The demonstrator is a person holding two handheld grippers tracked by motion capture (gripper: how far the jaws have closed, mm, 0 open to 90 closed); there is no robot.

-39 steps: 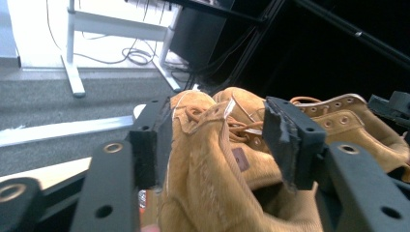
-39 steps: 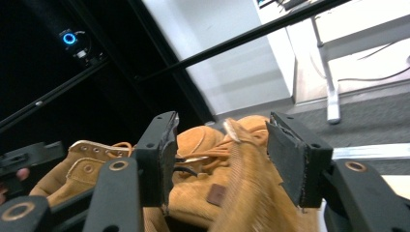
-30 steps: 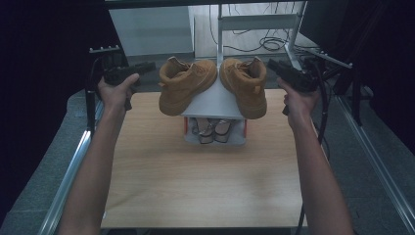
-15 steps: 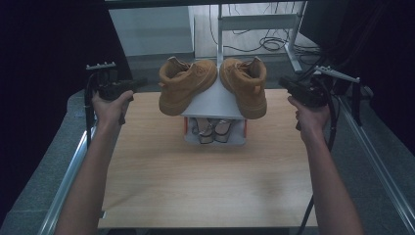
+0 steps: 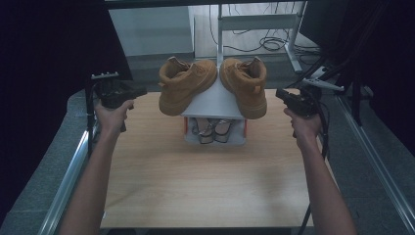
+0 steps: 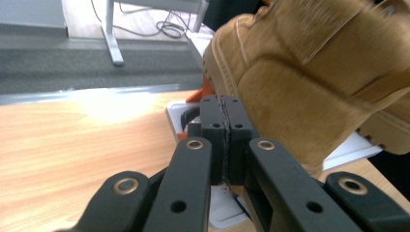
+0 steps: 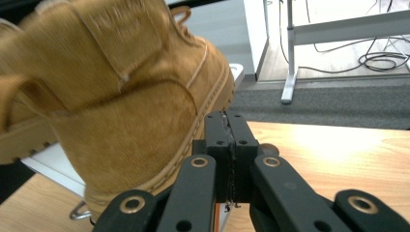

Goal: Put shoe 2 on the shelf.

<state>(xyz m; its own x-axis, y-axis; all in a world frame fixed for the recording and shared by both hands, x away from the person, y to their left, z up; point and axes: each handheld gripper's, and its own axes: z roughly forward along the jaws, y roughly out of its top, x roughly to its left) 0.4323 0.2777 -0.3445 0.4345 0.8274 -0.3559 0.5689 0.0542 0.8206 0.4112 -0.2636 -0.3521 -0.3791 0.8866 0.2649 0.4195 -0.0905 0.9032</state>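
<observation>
Light wood tabletop (image 5: 205,186) with metal rails (image 5: 66,183) down both sides, sitting on grey carpet (image 5: 44,161). Black curtains (image 5: 44,54) hang on the left and right, so the edges are pretty dark. Past the far edge there's a white desk frame (image 5: 254,22) on a pale floor with a tangle of black cables (image 5: 271,44) under it. Glare on the wood near the back.

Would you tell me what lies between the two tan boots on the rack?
In the high view, the left boot and right boot lean apart; between them shows only the rack's pale grey top.
</observation>
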